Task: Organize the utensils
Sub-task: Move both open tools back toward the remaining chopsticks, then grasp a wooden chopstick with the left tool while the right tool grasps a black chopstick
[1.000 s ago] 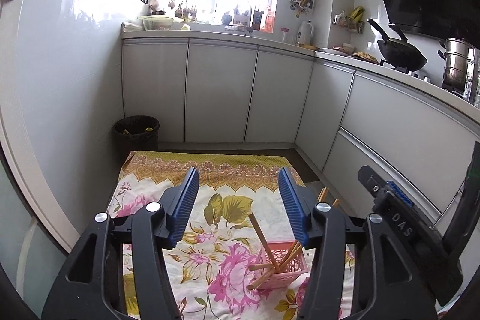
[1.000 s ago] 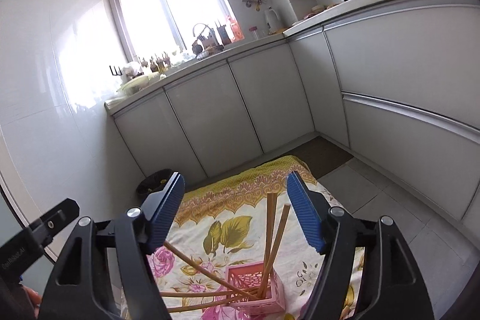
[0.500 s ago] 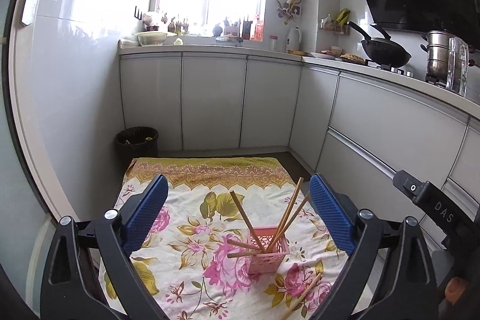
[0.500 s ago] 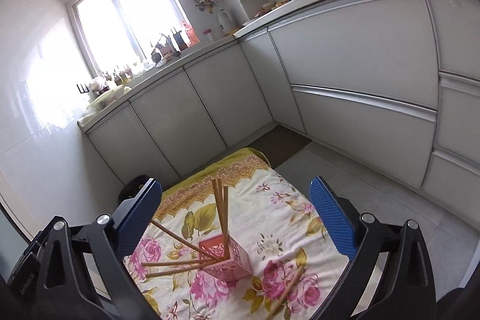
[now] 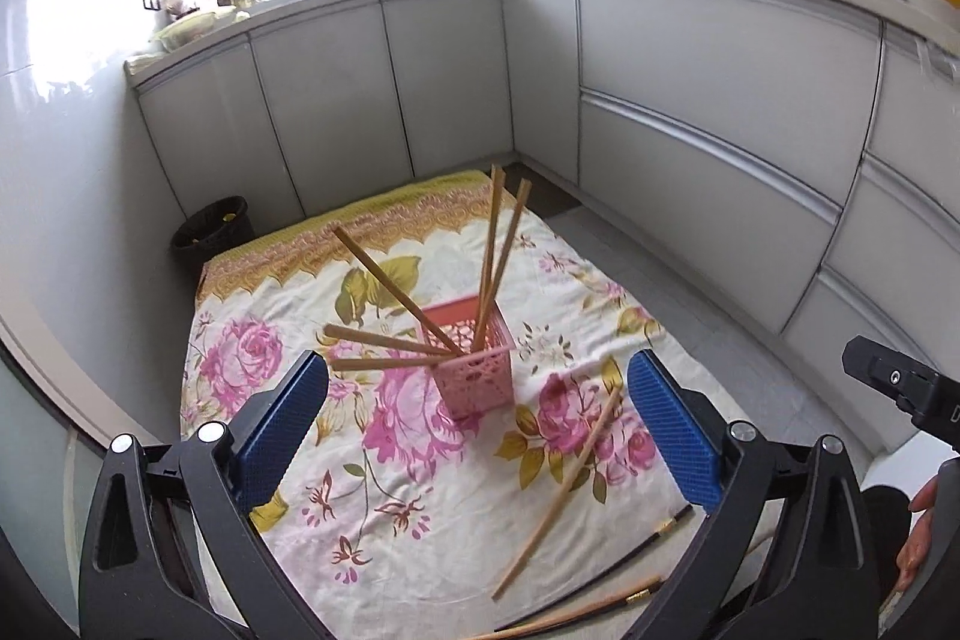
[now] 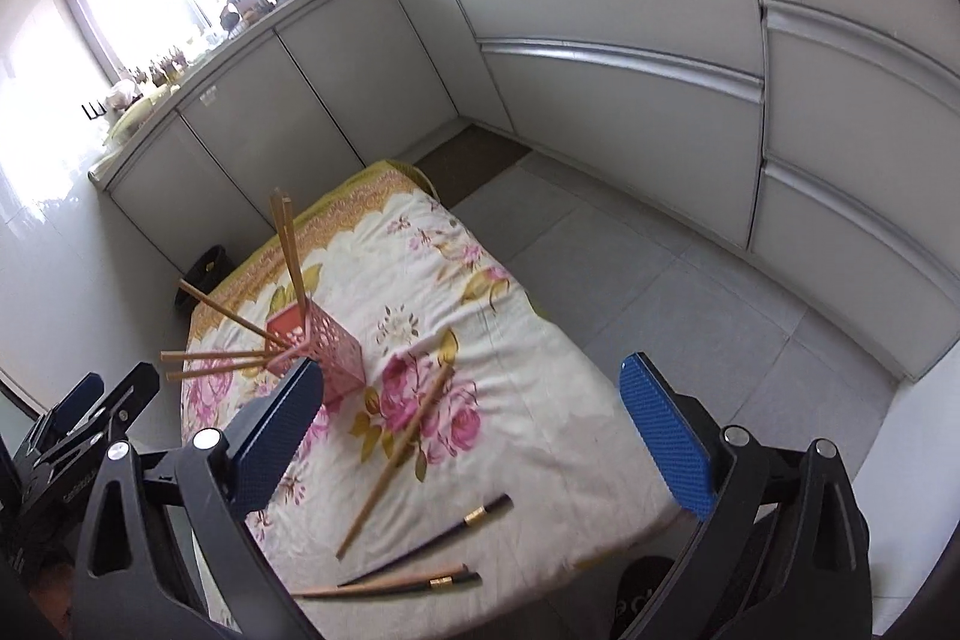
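A pink perforated holder [image 5: 474, 361] [image 6: 324, 343] stands on a floral cloth [image 5: 420, 496] [image 6: 528, 400] on the floor, with several wooden chopsticks [image 5: 489, 250] leaning out of it. One loose wooden chopstick [image 5: 561, 484] [image 6: 399, 451] lies on the cloth in front of the holder. Dark chopsticks with gold bands [image 6: 474, 517] [image 5: 660, 529] lie near the cloth's front edge. My left gripper [image 5: 477, 436] is open and empty above the cloth. My right gripper [image 6: 471, 436] is open and empty, above the loose chopsticks.
White kitchen cabinets [image 5: 690, 112] run along the back and right. A black waste bin [image 5: 213, 229] stands at the cloth's far left corner. Grey tiled floor [image 6: 690, 304] lies to the right of the cloth. The other gripper shows at the frame edges [image 5: 900, 385] [image 6: 66, 436].
Both grippers have opened wider and tilted down towards the floor. The loose chopsticks at the cloth's front have come into view.
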Motion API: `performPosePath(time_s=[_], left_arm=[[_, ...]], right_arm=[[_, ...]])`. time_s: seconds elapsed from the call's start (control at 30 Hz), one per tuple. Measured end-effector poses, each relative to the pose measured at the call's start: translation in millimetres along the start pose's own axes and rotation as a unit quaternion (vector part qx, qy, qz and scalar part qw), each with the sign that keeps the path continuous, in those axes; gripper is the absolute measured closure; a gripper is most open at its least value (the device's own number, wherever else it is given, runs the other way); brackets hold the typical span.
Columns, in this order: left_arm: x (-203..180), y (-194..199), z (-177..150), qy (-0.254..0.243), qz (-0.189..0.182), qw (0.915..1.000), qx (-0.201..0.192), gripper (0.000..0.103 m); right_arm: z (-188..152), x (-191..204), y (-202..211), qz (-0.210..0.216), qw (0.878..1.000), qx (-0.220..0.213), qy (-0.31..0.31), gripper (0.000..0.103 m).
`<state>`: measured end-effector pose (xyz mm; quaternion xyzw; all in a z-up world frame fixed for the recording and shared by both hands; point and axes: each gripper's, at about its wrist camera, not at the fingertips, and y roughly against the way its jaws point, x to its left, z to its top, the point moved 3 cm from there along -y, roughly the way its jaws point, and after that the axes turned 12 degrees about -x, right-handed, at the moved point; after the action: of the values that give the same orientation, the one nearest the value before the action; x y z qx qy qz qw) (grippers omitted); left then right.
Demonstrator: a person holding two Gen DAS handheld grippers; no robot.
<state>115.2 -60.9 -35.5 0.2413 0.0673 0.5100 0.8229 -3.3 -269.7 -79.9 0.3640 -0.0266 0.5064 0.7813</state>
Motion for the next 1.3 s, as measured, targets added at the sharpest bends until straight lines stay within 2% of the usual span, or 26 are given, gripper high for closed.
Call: performPosePath(time_s=[0.1, 0.23, 0.33, 0.4, 0.5, 0.53, 0.63, 0.7, 0.87, 0.97, 1.03, 1.07, 1.1, 1.2, 1.3], left_arm=[[-18, -24, -16, -0.020, -0.039, 0.9977, 0.052, 0.007], [-53, -61, -36, -0.081, -0.079, 0.9858, 0.124, 0.007], [-78, -93, -53, -0.127, -0.109, 0.9690, 0.182, 0.008], [-91, -114, -67, -0.145, -0.127, 0.9546, 0.227, 0.011], [-105, -140, -85, -0.165, -0.148, 0.9359, 0.274, 0.013], [-107, -148, -91, -0.171, -0.150, 0.9308, 0.286, 0.014], [-112, -174, -103, -0.172, -0.142, 0.9204, 0.321, 0.025], [-112, -188, -105, -0.163, -0.137, 0.9187, 0.333, 0.032], [-107, -216, -114, -0.145, -0.127, 0.9151, 0.354, 0.041], [-107, -224, -122, -0.149, -0.133, 0.9086, 0.367, 0.044], [-107, -226, -122, -0.146, -0.146, 0.9077, 0.365, 0.049], [-108, -227, -121, -0.144, -0.159, 0.9051, 0.367, 0.059], [-110, -226, -122, -0.139, -0.176, 0.9007, 0.372, 0.077], [-114, -224, -122, -0.142, -0.191, 0.8967, 0.373, 0.088], [-109, -222, -123, -0.141, -0.189, 0.9048, 0.354, 0.097]], right_arm=[[-16, -13, -7, 0.002, 0.999, 0.033, -0.008, 0.007], [-27, -24, -10, -0.001, 0.998, 0.053, -0.016, 0.007], [-29, -34, -12, -0.004, 0.998, 0.062, -0.022, 0.007], [-30, -45, -12, -0.009, 0.997, 0.065, -0.032, 0.007], [-35, -59, -14, -0.007, 0.995, 0.086, -0.055, 0.007], [-38, -64, -16, -0.005, 0.993, 0.096, -0.064, 0.007], [-48, -71, -22, 0.013, 0.986, 0.134, -0.099, 0.007], [-59, -73, -29, 0.032, 0.977, 0.170, -0.123, 0.007], [-88, -69, -49, 0.067, 0.949, 0.249, -0.180, 0.007], [-96, -66, -56, 0.066, 0.943, 0.267, -0.186, 0.007], [-99, -64, -61, 0.065, 0.941, 0.275, -0.186, 0.007], [-100, -63, -63, 0.065, 0.940, 0.279, -0.188, 0.007], [-101, -61, -64, 0.063, 0.938, 0.282, -0.190, 0.007], [-104, -57, -69, 0.057, 0.936, 0.290, -0.190, 0.007], [-113, -50, -72, 0.056, 0.929, 0.306, -0.198, 0.007]])
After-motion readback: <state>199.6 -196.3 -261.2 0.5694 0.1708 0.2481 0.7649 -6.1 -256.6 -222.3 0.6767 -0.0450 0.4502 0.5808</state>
